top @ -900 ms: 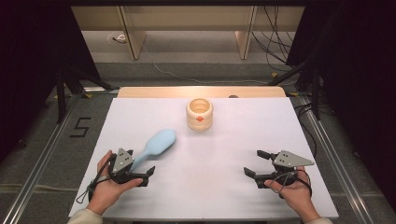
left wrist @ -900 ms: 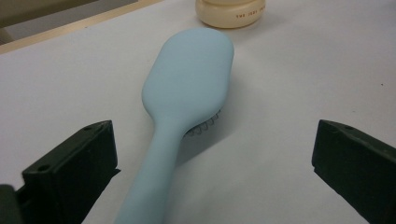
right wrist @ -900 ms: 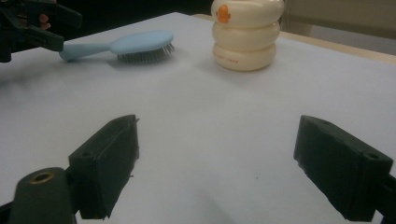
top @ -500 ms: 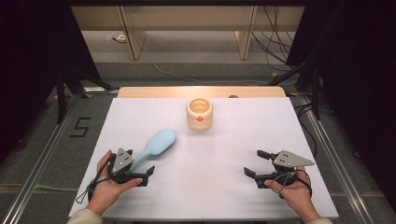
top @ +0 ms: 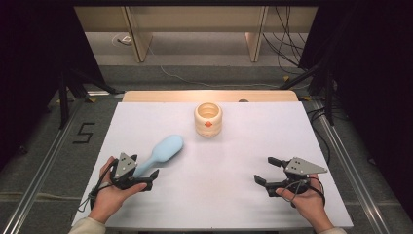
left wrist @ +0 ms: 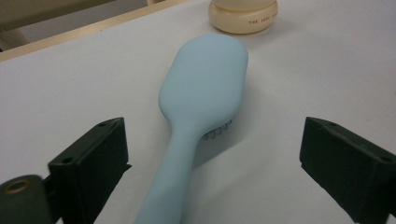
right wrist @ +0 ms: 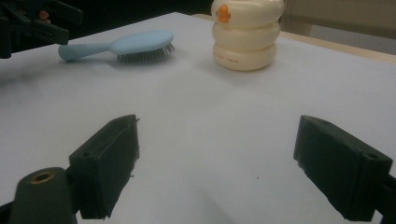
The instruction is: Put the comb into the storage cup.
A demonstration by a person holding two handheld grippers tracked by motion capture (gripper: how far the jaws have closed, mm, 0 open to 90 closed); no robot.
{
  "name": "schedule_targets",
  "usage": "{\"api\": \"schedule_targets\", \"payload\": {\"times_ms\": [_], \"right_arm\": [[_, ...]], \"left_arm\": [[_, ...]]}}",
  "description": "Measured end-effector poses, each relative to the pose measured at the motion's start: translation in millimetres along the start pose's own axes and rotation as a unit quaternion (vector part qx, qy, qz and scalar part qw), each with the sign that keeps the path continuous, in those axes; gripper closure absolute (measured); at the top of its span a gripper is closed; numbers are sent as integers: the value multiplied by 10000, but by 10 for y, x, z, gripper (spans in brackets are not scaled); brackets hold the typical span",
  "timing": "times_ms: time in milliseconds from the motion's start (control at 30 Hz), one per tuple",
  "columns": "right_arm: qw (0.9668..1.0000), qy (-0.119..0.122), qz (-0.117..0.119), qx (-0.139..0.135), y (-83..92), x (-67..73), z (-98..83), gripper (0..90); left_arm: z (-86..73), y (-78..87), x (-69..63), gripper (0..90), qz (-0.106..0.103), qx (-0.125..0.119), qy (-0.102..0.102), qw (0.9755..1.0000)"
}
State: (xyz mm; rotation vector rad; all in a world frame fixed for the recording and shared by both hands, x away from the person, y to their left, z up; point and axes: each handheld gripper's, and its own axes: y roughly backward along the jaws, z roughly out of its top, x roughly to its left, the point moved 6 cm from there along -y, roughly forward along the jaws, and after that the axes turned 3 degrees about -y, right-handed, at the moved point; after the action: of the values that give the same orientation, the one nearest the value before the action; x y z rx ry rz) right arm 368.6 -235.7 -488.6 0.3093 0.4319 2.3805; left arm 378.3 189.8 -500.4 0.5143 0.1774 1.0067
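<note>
On the left of the white table (top: 272, 146), the left gripper (top: 148, 178) rests in the person's hand with its jaws spread apart, one on each side of the handle of a pale blue hairbrush (top: 163, 152); the left gripper view shows clear gaps between both black jaw blocks and the handle, so nothing is clamped. That brush lies bristles down on the tabletop, its handle toward the gripper and its oval head angled away toward the middle. Its back is smooth, matte and rounded, and short dark bristles peek out from under the head's edge. Farther back, near the centre of the table, stands a cream-coloured container (top: 208, 119) shaped like three stacked rounded rings, glossy, with a small orange mark on its front and a line of small print near its base. Its top is open, but what lies inside cannot be made out. At the right, the right gripper (top: 265, 171) sits low over bare tabletop, jaws apart, holding nothing, well away from brush and container.
</note>
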Motion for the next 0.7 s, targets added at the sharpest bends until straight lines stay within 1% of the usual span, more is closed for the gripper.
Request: {"api": "schedule_targets", "payload": {"times_ms": [67,133,200,233,267,367,400,433,467,500,533,567,600,633,667,700], "right_arm": [[10000,2,-5,1,0,-1,0,151],[10000,0,-2,2,0,-1,0,151],[10000,-2,-3,-1,0,0,1,151],[10000,-2,-3,-1,0,0,1,151],[10000,-5,-2,-5,-1,-1,1,151],[10000,2,-4,-1,0,-2,-1,153],[10000,2,-4,-1,0,-2,-1,153],[10000,7,-3,1,-2,-2,-1,153],[10000,7,-3,1,-2,-2,-1,153],[10000,9,-1,4,-3,-1,-2,154],[10000,8,0,3,-5,-1,-2,154],[10000,6,-1,2,-6,-1,-2,155],[10000,6,-1,2,-6,-1,-2,155],[10000,3,4,-5,-9,1,-1,156],[10000,2,0,0,-9,2,-2,156],[10000,5,4,-1,-10,4,-1,156]], "left_arm": [[6,3,31,148,62,-1,30,10000],[12,5,41,160,59,-16,32,10000],[32,14,80,207,112,-33,113,9999],[32,14,80,237,112,-33,113,9999],[42,17,93,277,141,-49,157,9998],[62,15,155,410,318,19,268,9991],[62,15,155,465,318,19,268,9991],[78,13,190,533,420,41,398,9983],[78,13,190,580,420,41,398,9983],[89,15,211,580,495,76,418,9979],[96,17,236,688,589,169,407,9973],[96,17,236,725,589,169,407,9973],[99,17,248,725,621,202,417,9970],[101,14,273,833,661,298,477,9962],[101,14,273,856,661,298,477,9962],[104,2,308,883,736,397,519,9951]]}}
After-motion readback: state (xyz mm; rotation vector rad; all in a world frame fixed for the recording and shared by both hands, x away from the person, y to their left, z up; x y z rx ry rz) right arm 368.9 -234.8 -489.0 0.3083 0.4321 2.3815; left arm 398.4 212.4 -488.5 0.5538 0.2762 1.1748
